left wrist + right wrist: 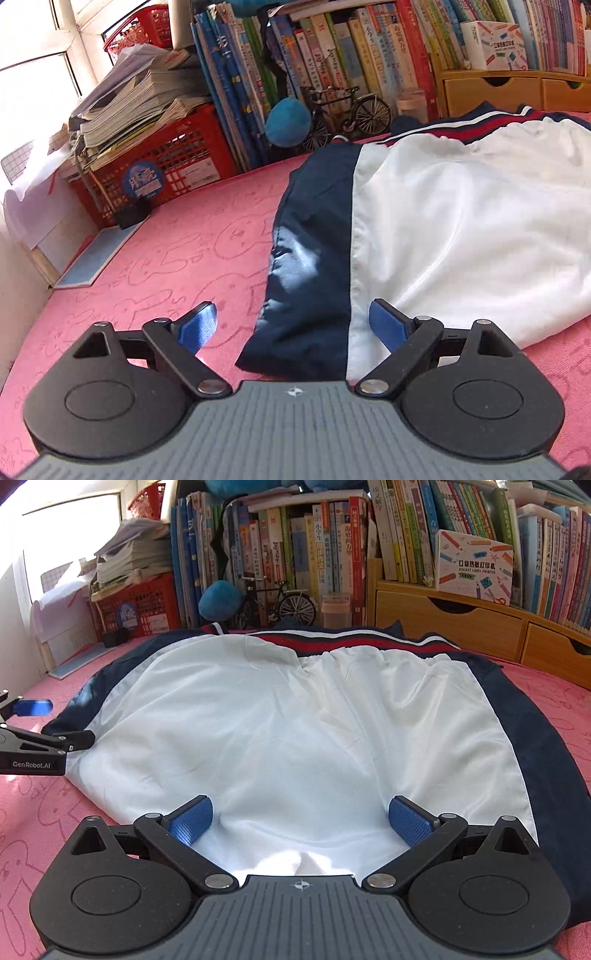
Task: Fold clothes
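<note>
Left wrist view: the left gripper (293, 325) hangs over the pink cloth-covered surface (147, 266) with its jaws spread wide and nothing pressed between them; the near navy edge of the jacket (443, 221) lies in the gap, and neither blue pad (197, 326) visibly presses it. The jacket, taken as the landmark, lies flat on the pink surface, white lining upward, with a navy panel along its left side and a red, white and navy ribbed band at its far edge. Left of the jacket and well apart stands a red plastic crate (166, 162) with a stack of papers (136, 96) on top; beyond the jacket's far edge stand a model bicycle (347, 110) and a blue plush toy (288, 122), backed by a row of books (332, 55).

Right wrist view: the right gripper (301, 821) sits over the near edge of the jacket (295, 720); its jaws stand wide apart with white lining bunched between them, and the pads (192, 823) rest beside the cloth without clamping it. At the jacket's left edge the left gripper (37, 720) shows from the side, fingers open; beyond the jacket's far right stand wooden drawers (461, 624).
</note>
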